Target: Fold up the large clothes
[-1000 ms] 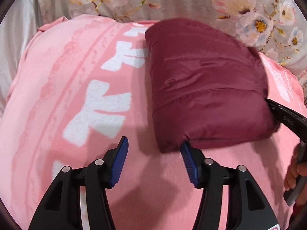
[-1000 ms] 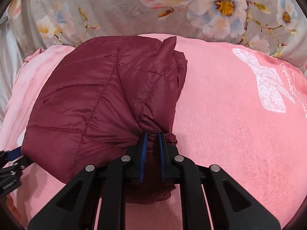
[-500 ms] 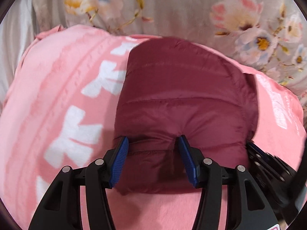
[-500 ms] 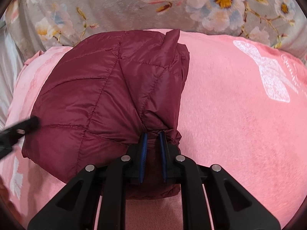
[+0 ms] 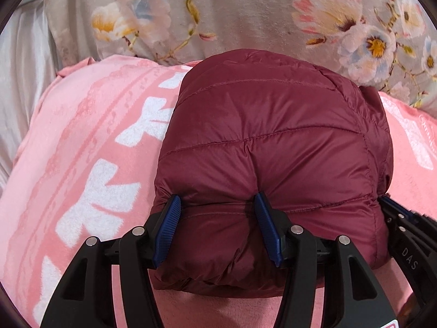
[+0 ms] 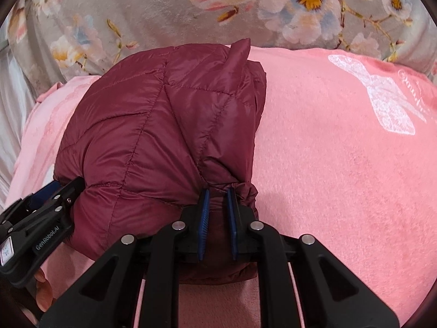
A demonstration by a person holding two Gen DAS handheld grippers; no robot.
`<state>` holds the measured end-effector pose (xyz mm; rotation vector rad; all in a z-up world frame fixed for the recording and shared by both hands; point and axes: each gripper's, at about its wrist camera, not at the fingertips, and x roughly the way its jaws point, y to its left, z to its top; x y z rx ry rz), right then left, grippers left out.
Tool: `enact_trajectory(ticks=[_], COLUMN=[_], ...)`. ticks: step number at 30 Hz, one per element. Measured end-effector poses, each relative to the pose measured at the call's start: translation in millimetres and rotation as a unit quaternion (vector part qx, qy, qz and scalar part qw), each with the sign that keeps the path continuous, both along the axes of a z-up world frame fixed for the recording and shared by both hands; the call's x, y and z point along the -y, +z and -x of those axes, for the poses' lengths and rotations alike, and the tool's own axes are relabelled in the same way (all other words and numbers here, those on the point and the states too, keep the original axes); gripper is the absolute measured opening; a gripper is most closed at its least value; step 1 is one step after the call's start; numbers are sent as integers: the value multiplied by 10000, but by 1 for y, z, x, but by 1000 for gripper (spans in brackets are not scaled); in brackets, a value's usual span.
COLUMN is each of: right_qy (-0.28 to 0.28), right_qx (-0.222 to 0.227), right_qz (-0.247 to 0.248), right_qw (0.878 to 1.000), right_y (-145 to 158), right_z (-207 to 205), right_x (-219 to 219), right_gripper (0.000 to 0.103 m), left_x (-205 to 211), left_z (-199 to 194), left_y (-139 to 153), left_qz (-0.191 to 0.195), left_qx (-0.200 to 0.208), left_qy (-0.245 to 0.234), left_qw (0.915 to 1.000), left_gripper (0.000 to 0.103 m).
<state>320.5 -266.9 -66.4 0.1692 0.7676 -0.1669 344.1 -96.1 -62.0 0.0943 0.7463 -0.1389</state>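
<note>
A maroon quilted jacket (image 5: pixel 273 136) lies folded into a puffy bundle on a pink blanket (image 5: pixel 82 142). My left gripper (image 5: pixel 217 199) is pushed onto the bundle's near left corner. Its jaws stand open, astride the padding, and the right pad dents the fabric. The right gripper (image 6: pixel 217 194) is shut on a bunched fold at the near right corner of the jacket (image 6: pixel 150 136). A small pointed flap sticks up at the far edge. Each gripper shows at the other view's edge: the left gripper (image 6: pixel 54 191) and the right gripper (image 5: pixel 396 213).
A grey floral blanket (image 5: pixel 245 13) lies beyond the pink one, and white sheet (image 5: pixel 21 68) shows at far left. The pink blanket (image 6: pixel 341 164) stretches to the right, bearing a white butterfly print (image 6: pixel 382 101). A person's fingers (image 6: pixel 41 287) hold the left gripper's handle.
My left gripper has slid right and forward from bare pink blanket onto the jacket's near left corner, same jaw width. The right gripper has kept its grip and place.
</note>
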Motion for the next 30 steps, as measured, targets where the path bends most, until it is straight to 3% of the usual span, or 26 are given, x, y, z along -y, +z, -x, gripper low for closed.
enact_trajectory(ticks=[14,15,16,17,19,20,24,30], right_qy=[-90,-122,-163,-234,-354,-394,-417,-473], right_qx=[93,161,317,515,1035,1286,1011,788], right_qz=[145,140,148,193,299,369,505,632], right_qw=[9998,9997,9993,9982,9936,9902,9927,9938], right_y=[3,4,8,12,23,28,24,19], right_z=[2,5,10,17,36,47,65,111], right_x=[-6,-5,-4,-4,-6,-9,-17,-30], right_gripper=[15,18,30,58,86,91,93,94], left_x=[6,4,3,1,-3,-4,-8,-10], left_z=[3,4,6,9,17,23,51,94], left_y=[-1,0,1,3,6,8,11,9], left_qz=[-228,-200,-169,-147,-94,-65,-40,-142], left_qx=[174,199,254,333,485,580,698,606], left_qy=[101,115,150,210,300,331,330,229], left_qw=[9995,9995,9994,9991,9983,9977,9970,9978], left_gripper=[56,56,58,61,68,74,86,87])
